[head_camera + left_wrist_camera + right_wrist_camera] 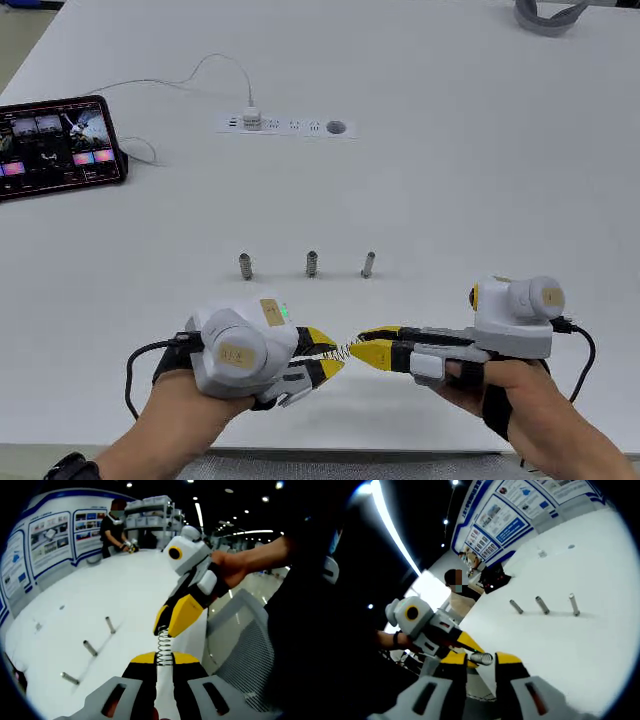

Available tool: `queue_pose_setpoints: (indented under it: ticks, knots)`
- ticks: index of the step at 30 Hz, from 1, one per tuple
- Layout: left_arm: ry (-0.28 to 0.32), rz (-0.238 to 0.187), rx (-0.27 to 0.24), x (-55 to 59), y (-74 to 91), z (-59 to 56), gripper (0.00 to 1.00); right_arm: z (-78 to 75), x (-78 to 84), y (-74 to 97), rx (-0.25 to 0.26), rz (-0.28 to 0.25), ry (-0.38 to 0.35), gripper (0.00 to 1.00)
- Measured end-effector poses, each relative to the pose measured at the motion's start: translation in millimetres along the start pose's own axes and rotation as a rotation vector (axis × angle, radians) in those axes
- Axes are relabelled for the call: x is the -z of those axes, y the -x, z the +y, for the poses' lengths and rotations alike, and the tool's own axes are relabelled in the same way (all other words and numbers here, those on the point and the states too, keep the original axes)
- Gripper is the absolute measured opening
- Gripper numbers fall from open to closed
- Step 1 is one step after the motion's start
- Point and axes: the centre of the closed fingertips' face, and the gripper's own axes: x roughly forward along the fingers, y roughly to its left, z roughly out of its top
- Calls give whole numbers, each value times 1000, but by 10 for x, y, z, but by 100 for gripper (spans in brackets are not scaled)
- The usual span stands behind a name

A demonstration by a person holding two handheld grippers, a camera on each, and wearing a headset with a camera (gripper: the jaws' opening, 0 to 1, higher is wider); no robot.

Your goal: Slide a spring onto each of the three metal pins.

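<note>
Three metal pins stand in a row on the white table: left pin, middle pin and right pin. The left and middle pins look ribbed, as if each wears a spring; the right one looks bare. Nearer me, a small spring spans the gap between both grippers above the table's front edge. My left gripper is shut on one end of the spring, and my right gripper is shut on the other end. The pins lie beyond the tips.
A tablet with a lit screen lies at the far left. A white power strip with a plugged charger and cable sits behind the pins. A grey object rests at the far right corner. A person works at the table's far end.
</note>
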Motion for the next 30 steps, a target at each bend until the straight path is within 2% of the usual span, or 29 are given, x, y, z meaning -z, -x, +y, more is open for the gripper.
queue_pose_setpoints:
  ticks: [12, 18, 26, 30]
  knots:
    - [-7, 1, 9, 10, 2, -4, 10, 18, -19, -9, -9, 7, 8, 12]
    - [-8, -1, 13, -5, -5, 7, 10, 35, -51, -9, -9, 16, 20, 12]
    - [-12, -12, 11, -77, -38, 49, 10, 76, -153, 2, 15, 62, 111, 12]
    - [-4, -26, 9, -148, -89, 61, 10, 91, -237, 22, 19, 73, 146, 12]
